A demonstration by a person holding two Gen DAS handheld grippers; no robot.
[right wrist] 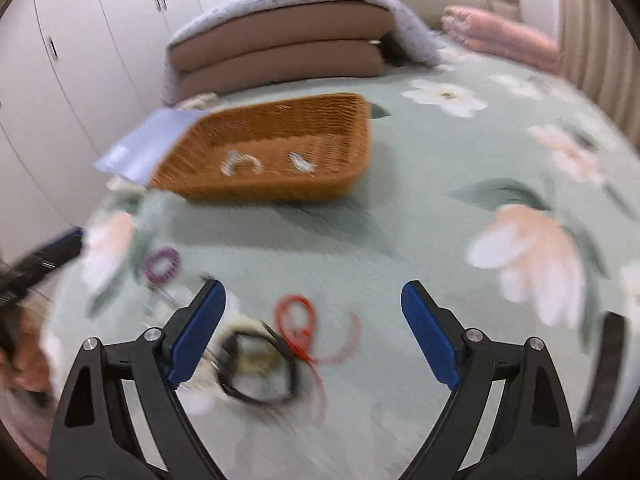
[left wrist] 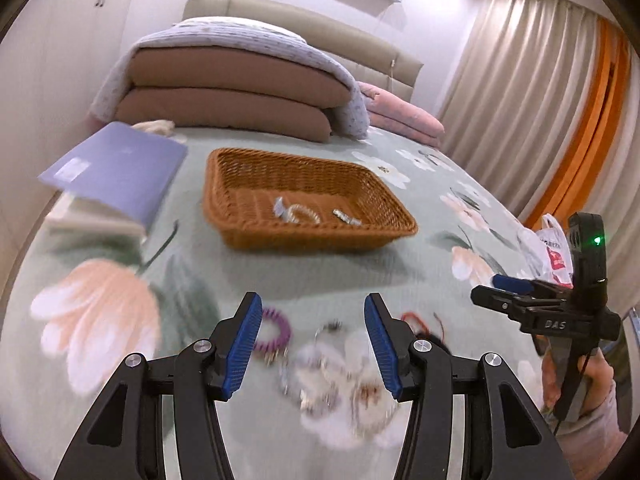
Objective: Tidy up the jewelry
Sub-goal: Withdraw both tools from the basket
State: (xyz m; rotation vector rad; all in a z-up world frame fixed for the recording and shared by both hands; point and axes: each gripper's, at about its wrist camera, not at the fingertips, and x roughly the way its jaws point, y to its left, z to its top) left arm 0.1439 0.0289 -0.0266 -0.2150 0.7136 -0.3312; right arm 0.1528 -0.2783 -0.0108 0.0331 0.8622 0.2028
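A brown wicker basket point(left wrist: 256, 236) point(right wrist: 332, 136) sits on the floral bedspread and holds a clear bead bracelet point(left wrist: 298, 214) point(right wrist: 242, 164) and a small silver piece point(left wrist: 347, 217) point(right wrist: 301, 162). My left gripper point(left wrist: 312, 320) is open and empty above a blurred pile of jewelry: a purple coil bracelet point(left wrist: 276, 330) point(right wrist: 163, 265) and pale beaded strands point(left wrist: 332, 376). My right gripper point(right wrist: 313, 308) is open and empty over a red cord point(right wrist: 298, 316) and a black cord loop point(right wrist: 260, 368). It also shows in the left wrist view point(left wrist: 504, 290).
A lilac book point(left wrist: 116, 168) point(right wrist: 148, 148) lies left of the basket. Folded brown quilts point(left wrist: 236, 92) point(right wrist: 280, 52) and pink bedding point(left wrist: 400, 114) stand behind it. A plastic bag point(left wrist: 552, 252) lies at the right edge by the curtains point(left wrist: 540, 100). Wardrobe doors point(right wrist: 80, 40) stand at the left.
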